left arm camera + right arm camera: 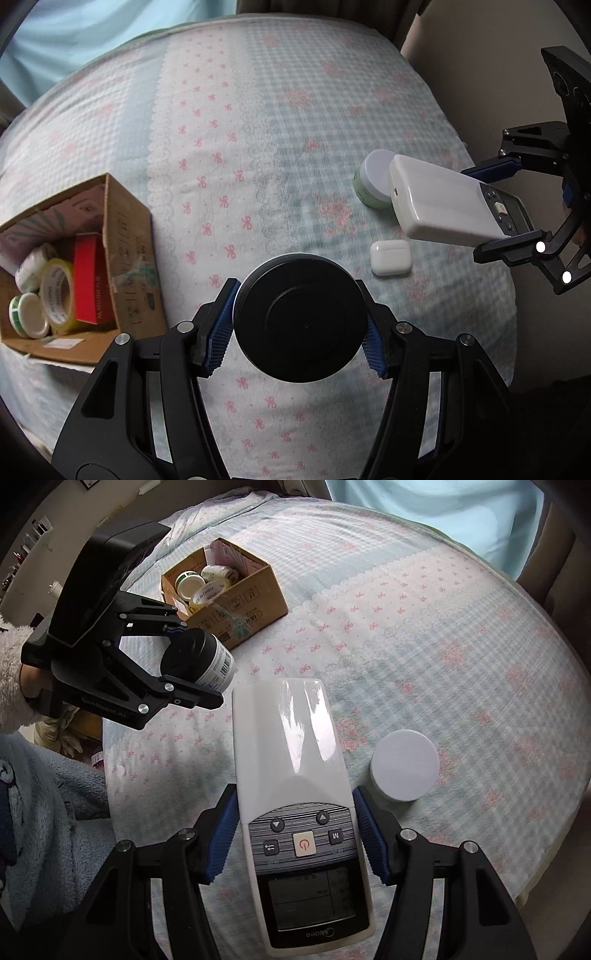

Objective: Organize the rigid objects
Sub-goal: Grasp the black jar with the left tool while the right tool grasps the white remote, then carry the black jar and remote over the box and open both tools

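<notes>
Left gripper (299, 325): black skeletal frame, ribbed blue pads clamped on either side of a round jar with a glossy black lid (300, 319). In the right wrist view the jar's white labelled wall and barcode show; it hangs clear of the bedspread.

Right gripper (295, 834): same build, pads pressed against the flanks of a long white glossy plastic remote control (295, 775) with a grey striped button panel, red power key and dark LCD screen. Remote is lifted off the cloth, nose pointing to 12 o'clock in the right wrist view.

Bedspread (258, 129): puckered seersucker cotton, pale green-and-white gingham panels, pink bow print, scalloped lace seams.

Brown corrugated cardboard box (125, 251), open-topped, at 9 o'clock in the left wrist view. Inside: yellowish clear packing tape roll (57, 295), red rectangular carton (90, 277), small white-lidded tubs, possibly tape rolls; too small to tell.

Still on the cloth: squat pale green jar with flat matte white lid (405, 770), at 3 o'clock of the remote; smooth white rounded earbud case (390, 257), near the jar.

Fleecy pale blue sleeve (37, 794) at 8 o'clock.
</notes>
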Action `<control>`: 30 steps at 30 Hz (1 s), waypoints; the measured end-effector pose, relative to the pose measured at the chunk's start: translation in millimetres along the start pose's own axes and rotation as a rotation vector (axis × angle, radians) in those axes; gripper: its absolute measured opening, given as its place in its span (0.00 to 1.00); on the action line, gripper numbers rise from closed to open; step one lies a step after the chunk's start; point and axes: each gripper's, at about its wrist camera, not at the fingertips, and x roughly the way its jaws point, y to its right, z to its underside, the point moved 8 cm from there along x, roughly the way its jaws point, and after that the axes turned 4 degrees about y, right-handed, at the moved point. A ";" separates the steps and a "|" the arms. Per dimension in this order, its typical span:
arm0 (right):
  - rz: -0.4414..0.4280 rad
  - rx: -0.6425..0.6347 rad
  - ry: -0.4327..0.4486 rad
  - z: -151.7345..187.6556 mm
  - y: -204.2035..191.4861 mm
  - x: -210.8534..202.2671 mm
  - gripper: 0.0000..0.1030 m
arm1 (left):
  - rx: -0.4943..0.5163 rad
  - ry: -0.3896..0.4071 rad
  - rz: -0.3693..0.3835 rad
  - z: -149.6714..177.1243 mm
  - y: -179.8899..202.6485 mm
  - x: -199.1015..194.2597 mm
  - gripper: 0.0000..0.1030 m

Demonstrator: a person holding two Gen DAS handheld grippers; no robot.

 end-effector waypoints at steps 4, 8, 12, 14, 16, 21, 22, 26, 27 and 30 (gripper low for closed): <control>0.022 0.002 0.032 -29.5 -28.5 -24.2 0.55 | -0.003 0.042 0.009 -5.1 -22.6 -43.4 0.54; 0.040 0.032 0.064 -65.6 -58.9 -40.0 0.55 | -0.038 0.072 0.038 -6.0 -56.7 -84.7 0.54; 0.045 0.101 0.105 -107.4 -94.5 -49.7 0.55 | -0.079 0.098 0.056 2.0 -104.4 -118.2 0.54; 0.044 0.149 0.130 -129.8 -112.2 -49.8 0.55 | -0.096 0.105 0.067 7.7 -132.2 -132.0 0.54; 0.053 0.196 0.148 -152.4 -128.4 -44.6 0.55 | -0.110 0.107 0.084 13.9 -162.4 -144.0 0.54; 0.061 0.318 0.177 -208.2 -163.5 -20.9 0.55 | -0.088 0.088 0.071 25.3 -243.5 -161.4 0.54; 0.063 0.335 0.181 -218.4 -169.6 -14.9 0.55 | -0.072 0.083 0.062 26.9 -258.6 -163.5 0.54; 0.061 0.403 0.191 -254.4 -187.8 14.9 0.55 | -0.005 0.053 0.030 32.3 -312.8 -165.7 0.54; 0.059 0.419 0.190 -261.7 -191.0 22.4 0.55 | 0.009 0.042 0.028 32.9 -324.0 -163.6 0.54; 0.053 0.467 0.177 -278.8 -196.0 47.8 0.55 | 0.062 0.011 0.019 32.1 -349.3 -151.3 0.54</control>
